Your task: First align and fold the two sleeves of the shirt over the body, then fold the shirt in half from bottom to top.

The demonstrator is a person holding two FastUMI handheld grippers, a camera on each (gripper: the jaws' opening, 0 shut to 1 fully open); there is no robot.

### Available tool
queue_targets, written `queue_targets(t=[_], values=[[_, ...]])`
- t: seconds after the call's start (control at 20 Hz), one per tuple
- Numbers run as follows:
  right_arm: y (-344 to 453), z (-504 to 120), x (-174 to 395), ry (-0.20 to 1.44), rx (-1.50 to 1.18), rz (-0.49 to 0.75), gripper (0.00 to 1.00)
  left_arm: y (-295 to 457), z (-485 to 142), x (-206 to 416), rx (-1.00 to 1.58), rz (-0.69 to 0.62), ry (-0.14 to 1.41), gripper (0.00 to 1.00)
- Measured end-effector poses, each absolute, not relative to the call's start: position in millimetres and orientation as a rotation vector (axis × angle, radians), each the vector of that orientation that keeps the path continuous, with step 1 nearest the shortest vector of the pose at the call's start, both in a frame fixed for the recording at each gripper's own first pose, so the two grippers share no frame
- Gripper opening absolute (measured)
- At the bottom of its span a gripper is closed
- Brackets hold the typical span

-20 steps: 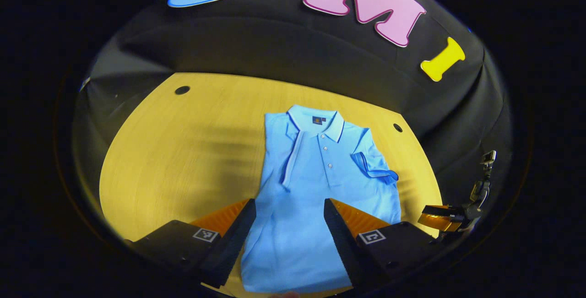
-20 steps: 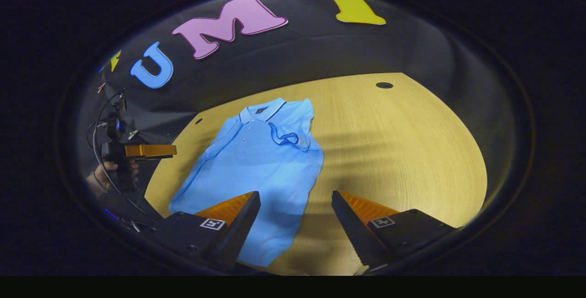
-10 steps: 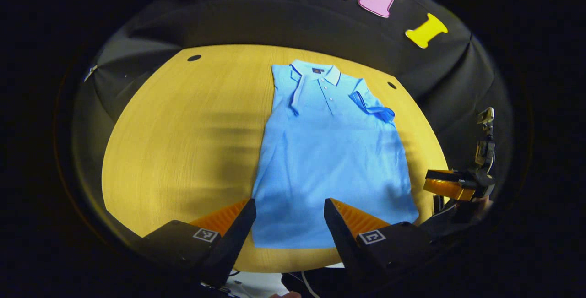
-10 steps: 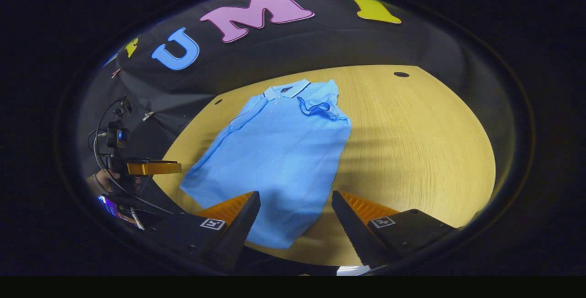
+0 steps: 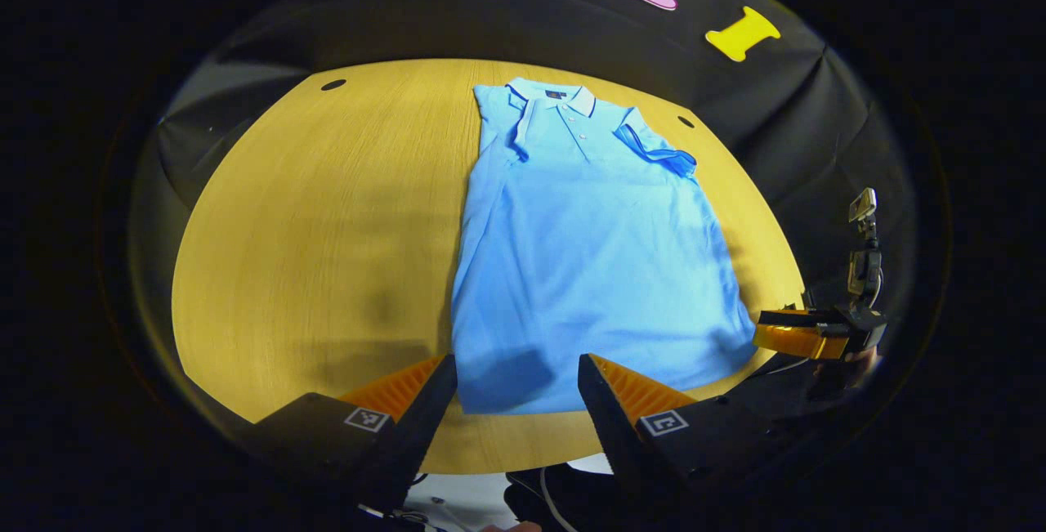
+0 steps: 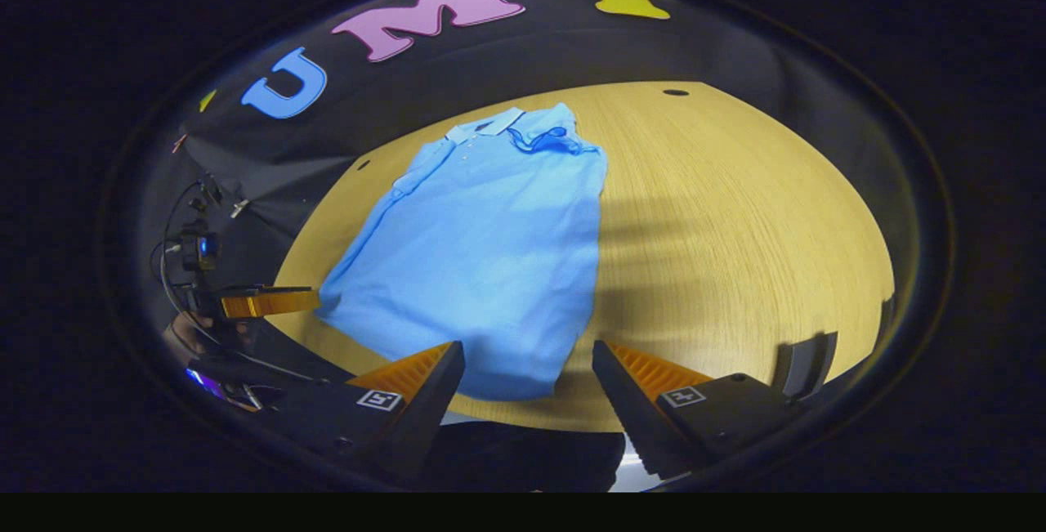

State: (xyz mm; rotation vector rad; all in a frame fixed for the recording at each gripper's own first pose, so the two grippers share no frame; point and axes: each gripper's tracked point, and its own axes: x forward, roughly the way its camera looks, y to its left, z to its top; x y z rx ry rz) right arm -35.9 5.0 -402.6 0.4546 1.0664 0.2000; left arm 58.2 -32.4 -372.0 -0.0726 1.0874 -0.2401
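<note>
A light blue polo shirt [image 5: 588, 254] lies flat on the yellow wooden table [image 5: 310, 213], collar far, hem near. Its sleeve with the dark-trimmed cuff [image 5: 658, 154] is folded onto the chest, and the other sleeve [image 5: 497, 127] lies folded along the opposite side. My left gripper [image 5: 516, 385] is open just above the hem's near left corner. The right gripper [image 5: 805, 334] hovers beside the hem's right corner. In the right gripper view, the shirt [image 6: 490, 246] runs away to the upper left. My right gripper [image 6: 527, 377] is open over the hem's near corner, and the left gripper [image 6: 261, 301] sits at the far left.
Small round holes [image 5: 333, 85] [image 5: 685, 122] mark the table's far corners. The table's near edge [image 5: 523, 450] runs just under the hem. A grey upright object [image 6: 805, 364] stands past the table's right edge. Bare wood [image 6: 735, 230] spreads to the right of the shirt.
Both grippers have drawn back from over the shirt's body to its hem at the table's near edge. Both stay open and the shirt has not moved.
</note>
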Motion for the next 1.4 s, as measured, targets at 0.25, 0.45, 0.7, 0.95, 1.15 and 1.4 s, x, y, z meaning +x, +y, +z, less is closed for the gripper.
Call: queue_targets(t=[0.25,0.45,0.7,0.95,1.15,1.4], values=[[13,-409,-48,1.101,0.458,0.178,0.98,-30,-387,43,-0.073,-0.258,1.132,0.96],[16,-413,-48,1.112,0.454,0.172,0.97,-33,-396,35,-0.062,-0.273,1.159,0.88],[22,-412,-46,1.13,0.481,0.172,0.96,-37,-404,33,-0.071,-0.272,1.18,0.87],[45,-408,-47,1.155,0.561,0.214,0.95,-36,-410,32,-0.023,-0.263,1.176,0.86],[43,-414,-45,1.174,0.606,0.187,0.84,-30,-414,32,0.024,-0.222,1.176,0.83],[35,-418,-43,1.174,0.662,0.156,0.51,-26,-418,34,0.107,-0.189,1.178,0.63]])
